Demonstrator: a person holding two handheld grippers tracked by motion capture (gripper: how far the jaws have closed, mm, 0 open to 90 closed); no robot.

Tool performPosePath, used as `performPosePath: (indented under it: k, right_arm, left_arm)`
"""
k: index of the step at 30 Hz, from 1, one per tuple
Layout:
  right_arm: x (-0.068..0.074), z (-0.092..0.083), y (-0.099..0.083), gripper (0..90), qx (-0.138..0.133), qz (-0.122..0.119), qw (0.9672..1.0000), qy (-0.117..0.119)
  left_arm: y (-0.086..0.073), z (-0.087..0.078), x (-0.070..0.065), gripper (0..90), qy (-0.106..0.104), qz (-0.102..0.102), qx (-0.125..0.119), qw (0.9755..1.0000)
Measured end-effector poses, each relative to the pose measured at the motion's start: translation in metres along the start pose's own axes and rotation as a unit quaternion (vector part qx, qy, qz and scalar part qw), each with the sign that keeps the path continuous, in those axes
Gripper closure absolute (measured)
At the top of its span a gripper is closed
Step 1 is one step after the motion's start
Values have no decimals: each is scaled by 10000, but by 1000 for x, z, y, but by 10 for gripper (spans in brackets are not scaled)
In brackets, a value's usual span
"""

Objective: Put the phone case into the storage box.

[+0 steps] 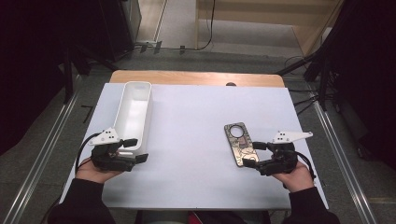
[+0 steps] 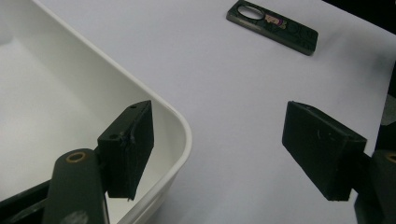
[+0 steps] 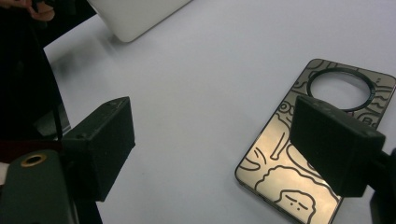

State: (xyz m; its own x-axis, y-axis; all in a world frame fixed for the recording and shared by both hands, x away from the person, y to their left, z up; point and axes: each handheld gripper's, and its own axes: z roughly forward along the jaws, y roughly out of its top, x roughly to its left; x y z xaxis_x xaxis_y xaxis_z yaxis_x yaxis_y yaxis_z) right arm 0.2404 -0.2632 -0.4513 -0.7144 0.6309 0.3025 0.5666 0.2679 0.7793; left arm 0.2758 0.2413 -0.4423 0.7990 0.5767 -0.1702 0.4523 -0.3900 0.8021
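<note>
Phone case (image 1: 240, 143) flat on table (image 1: 196, 154), beside open right gripper (image 1: 255, 154). Open left gripper (image 1: 134, 150) straddling near corner of white bin (image 1: 134, 113). Reach stage, likely; next: closing right jaws across case, then lifting toward bin.

Grey floor (image 1: 56, 140), wooden table (image 1: 196, 77), dim surroundings.

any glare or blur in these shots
High view: dim, dark surroundings, soft detail, white sheet evenly lit. Left gripper view: tray inside is washed out. Right gripper view: card mirrors the light, near jaws look soft.
</note>
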Motion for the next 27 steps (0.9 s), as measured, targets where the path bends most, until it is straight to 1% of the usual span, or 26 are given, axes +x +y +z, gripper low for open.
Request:
performPosePath:
  k: [3,7,11,16,19,27]
  right_arm:
    - [1,0,0,132,13,12,10000,-2]
    - [2,1,0,132,11,25,10000,4]
    - [3,3,0,132,32,-32,10000,1]
    - [5,2,-2,132,52,21,10000,-13]
    - [5,3,-2,132,48,0,10000,-16]
    - [6,5,-2,132,97,7,10000,-6]
  left_arm:
    - [0,-1,0,245,12,0,26,10000]
    - [1,-3,0,245,-16,-29,-32,10000]
    - [1,-3,1,245,-21,-48,-43,10000]
    - [2,-3,1,245,-35,-42,-67,10000]
    - [1,-4,1,245,-45,-19,-48,10000]
    - [1,-5,2,245,-43,-49,-59,10000]
